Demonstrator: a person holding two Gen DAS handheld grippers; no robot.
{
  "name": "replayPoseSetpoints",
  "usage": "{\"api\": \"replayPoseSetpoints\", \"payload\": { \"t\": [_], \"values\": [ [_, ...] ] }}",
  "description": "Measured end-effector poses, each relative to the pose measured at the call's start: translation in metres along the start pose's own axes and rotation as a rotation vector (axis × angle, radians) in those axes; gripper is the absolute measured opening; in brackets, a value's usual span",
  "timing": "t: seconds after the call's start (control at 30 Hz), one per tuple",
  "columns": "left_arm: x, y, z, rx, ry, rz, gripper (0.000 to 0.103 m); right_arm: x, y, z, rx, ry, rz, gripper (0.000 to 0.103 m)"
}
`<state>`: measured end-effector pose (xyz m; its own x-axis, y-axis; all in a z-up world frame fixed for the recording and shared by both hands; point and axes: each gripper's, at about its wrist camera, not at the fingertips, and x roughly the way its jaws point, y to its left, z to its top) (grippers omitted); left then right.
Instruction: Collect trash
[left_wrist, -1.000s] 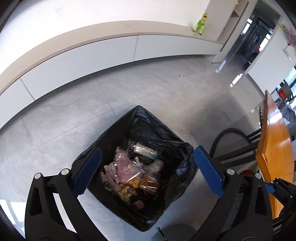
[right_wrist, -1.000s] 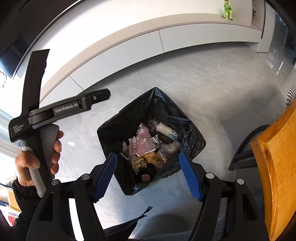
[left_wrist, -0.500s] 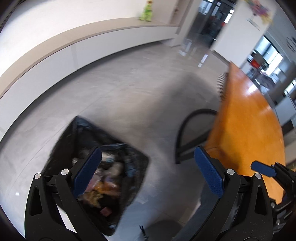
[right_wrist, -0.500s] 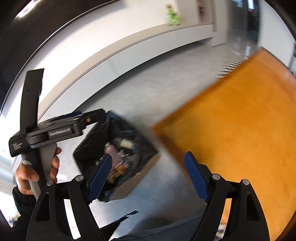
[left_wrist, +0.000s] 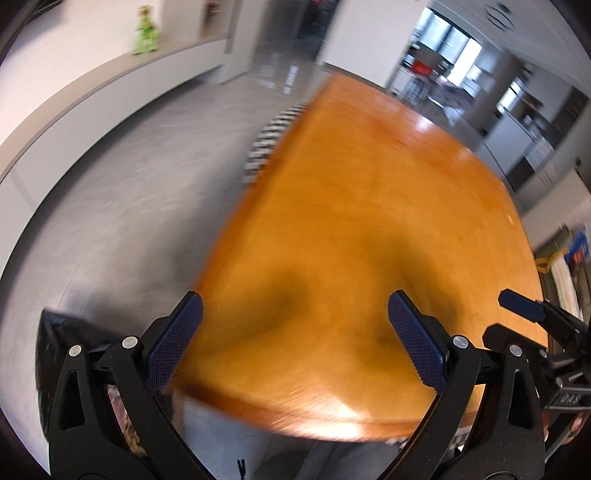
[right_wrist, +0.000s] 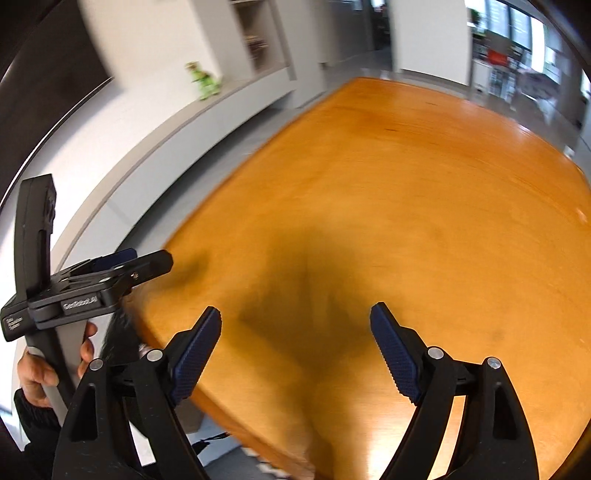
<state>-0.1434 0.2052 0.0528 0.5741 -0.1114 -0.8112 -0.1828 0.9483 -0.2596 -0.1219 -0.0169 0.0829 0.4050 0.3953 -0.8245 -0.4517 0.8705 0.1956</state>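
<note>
A black trash bag, with wrappers showing inside, sits on the floor at the lower left of the left wrist view, half hidden behind my left finger. My left gripper is open over the near edge of the orange wooden table with nothing between its fingers. My right gripper hangs over the same table; its jaws are opening and nothing is between them. In the right wrist view the left gripper is seen side-on at the left, held by a hand. Both views are motion-blurred.
A grey tiled floor lies left of the table, bounded by a long white ledge with a green toy on it. Grey trouser legs show below the table's near edge. Shelves and windows stand at the far right.
Both views have swung from the trash bag on the floor over to the orange table. The bag has slid to the lower left. The right jaws stand slightly wider.
</note>
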Motion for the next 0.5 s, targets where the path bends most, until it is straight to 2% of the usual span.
{"api": "replayPoseSetpoints", "payload": {
  "t": [0.3, 0.5],
  "values": [
    [0.053, -0.082, 0.021, 0.127, 0.026, -0.092, 0.097, 0.002, -0.093, -0.004, 0.139, -0.039, -0.172, 0.086],
    [0.088, -0.136, 0.034, 0.236, 0.029, -0.097, 0.097, 0.011, -0.149, -0.009, 0.222, -0.047, -0.249, 0.087]
  ]
}}
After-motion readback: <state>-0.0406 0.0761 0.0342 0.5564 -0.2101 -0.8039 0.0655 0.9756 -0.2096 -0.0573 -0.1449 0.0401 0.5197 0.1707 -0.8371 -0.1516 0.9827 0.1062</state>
